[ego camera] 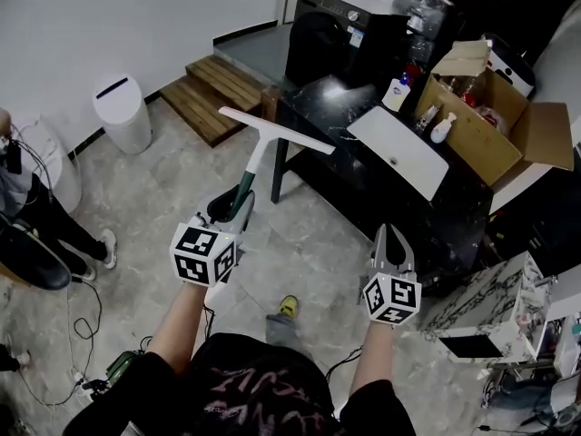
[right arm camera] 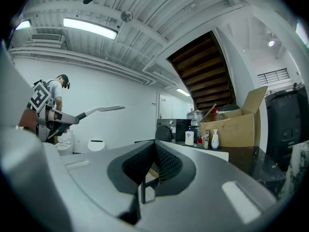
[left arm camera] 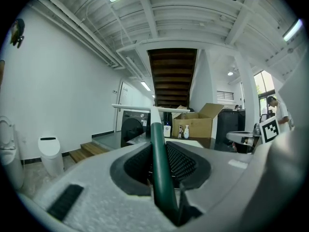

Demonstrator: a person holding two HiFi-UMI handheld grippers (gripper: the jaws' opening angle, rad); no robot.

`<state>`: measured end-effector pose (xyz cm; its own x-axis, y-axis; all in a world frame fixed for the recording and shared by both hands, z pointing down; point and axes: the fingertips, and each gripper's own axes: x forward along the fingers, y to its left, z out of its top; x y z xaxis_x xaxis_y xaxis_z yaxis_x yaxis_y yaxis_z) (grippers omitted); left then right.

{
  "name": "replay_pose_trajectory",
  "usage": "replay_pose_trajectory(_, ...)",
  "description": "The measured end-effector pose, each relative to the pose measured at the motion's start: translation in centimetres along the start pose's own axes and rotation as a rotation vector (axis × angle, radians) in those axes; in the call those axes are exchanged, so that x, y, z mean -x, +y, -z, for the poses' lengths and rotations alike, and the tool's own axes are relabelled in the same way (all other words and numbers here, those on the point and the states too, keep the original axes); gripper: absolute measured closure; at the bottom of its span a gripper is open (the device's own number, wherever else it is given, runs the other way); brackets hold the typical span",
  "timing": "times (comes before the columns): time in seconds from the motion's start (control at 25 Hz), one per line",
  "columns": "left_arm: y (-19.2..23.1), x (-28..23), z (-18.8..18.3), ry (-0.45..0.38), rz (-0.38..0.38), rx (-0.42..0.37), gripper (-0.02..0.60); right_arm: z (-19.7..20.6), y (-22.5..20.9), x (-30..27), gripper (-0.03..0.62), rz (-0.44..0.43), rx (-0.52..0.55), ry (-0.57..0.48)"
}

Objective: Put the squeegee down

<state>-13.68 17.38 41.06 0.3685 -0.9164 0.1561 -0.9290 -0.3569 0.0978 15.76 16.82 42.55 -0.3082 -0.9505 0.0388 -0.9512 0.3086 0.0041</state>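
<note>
The squeegee (ego camera: 272, 139) has a dark green handle, a white neck and a long white blade. My left gripper (ego camera: 232, 211) is shut on the green handle, and the blade stands up and away from me over the floor, in front of the dark table (ego camera: 345, 184). In the left gripper view the handle (left arm camera: 157, 144) runs up between the two pads to the blade (left arm camera: 140, 108). My right gripper (ego camera: 391, 236) hangs to the right, near the table's front edge, shut with nothing in it (right arm camera: 154, 151). The squeegee (right arm camera: 99, 109) also shows at the left of the right gripper view.
On the dark table lie a white panel (ego camera: 399, 150) and some bottles (ego camera: 397, 92). An open cardboard box (ego camera: 490, 116) stands at its far right, a washing machine (ego camera: 336, 25) behind. Wooden steps (ego camera: 213, 94), a white bin (ego camera: 123, 112) and a person (ego camera: 27, 234) are on the left, a patterned box (ego camera: 495, 312) on the right.
</note>
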Motion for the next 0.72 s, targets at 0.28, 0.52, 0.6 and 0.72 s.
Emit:
replay_pose_trajectory(0.28,0.2,-6.8,-0.7,0.019,0.016,-0.003,0.483,0.5,-3.9,-5.1,0.591,0.007,-0.002,0.021)
replay_pose_trajectory(0.52,0.4,-13.4,-2.5,0.016,0.015,-0.008,0.483,0.1,-7.4,-10.7,0.591,-0.008,-0.011,0.019)
replay_pose_trajectory(0.6,0.4,-15.7,-3.4,0.013,0.016,-0.015,0.483,-0.1,-8.7,-12.6,0.588,-0.008,-0.018,0.015)
replay_pose_trajectory(0.72,0.6,-18.7,-4.5,0.009,0.009,-0.016,0.482,-0.6,-10.4,-15.3,0.585,-0.017,-0.020,0.009)
